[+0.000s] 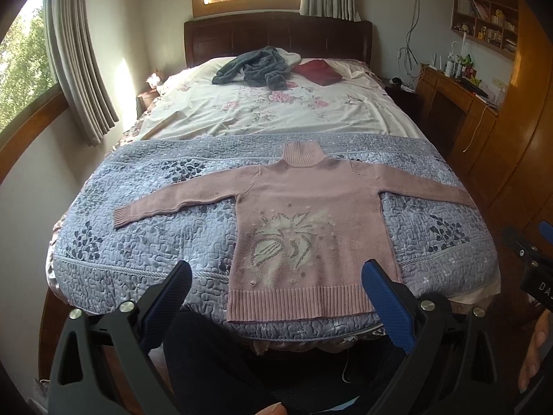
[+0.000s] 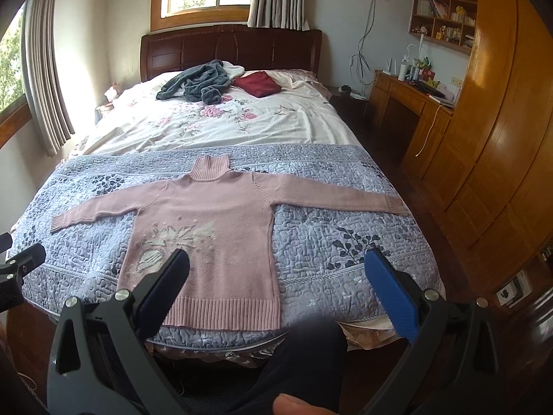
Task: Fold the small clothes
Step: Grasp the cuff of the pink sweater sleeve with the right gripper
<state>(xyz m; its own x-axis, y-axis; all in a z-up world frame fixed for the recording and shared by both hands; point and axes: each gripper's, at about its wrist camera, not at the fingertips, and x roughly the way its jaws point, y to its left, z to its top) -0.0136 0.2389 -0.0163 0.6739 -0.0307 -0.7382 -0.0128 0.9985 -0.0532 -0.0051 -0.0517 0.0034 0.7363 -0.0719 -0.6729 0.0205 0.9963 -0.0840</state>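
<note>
A small pink turtleneck sweater [image 1: 304, 204] [image 2: 214, 207] lies flat and face up on the blue quilted bedspread [image 1: 155, 242] [image 2: 328, 235], sleeves spread to both sides and hem at the bed's near edge. A pale flower pattern [image 1: 293, 238] covers its front. My left gripper [image 1: 276, 276] is open, held above the hem and off the cloth. My right gripper [image 2: 276, 266] is open too, over the sweater's lower right part, nothing between its fingers. The right gripper's body [image 1: 532, 263] shows at the left wrist view's right edge; the left gripper's fingers [image 2: 24, 259] show at the other view's left edge.
A grey garment [image 1: 255, 65] [image 2: 197, 83] and a folded dark red cloth [image 1: 318, 71] [image 2: 257, 83] lie near the headboard [image 1: 276, 34]. A wooden desk [image 2: 414, 100] and wardrobe [image 2: 501, 138] stand on the right. A person's dark-clad leg [image 1: 207, 363] [image 2: 304, 356] is below the grippers.
</note>
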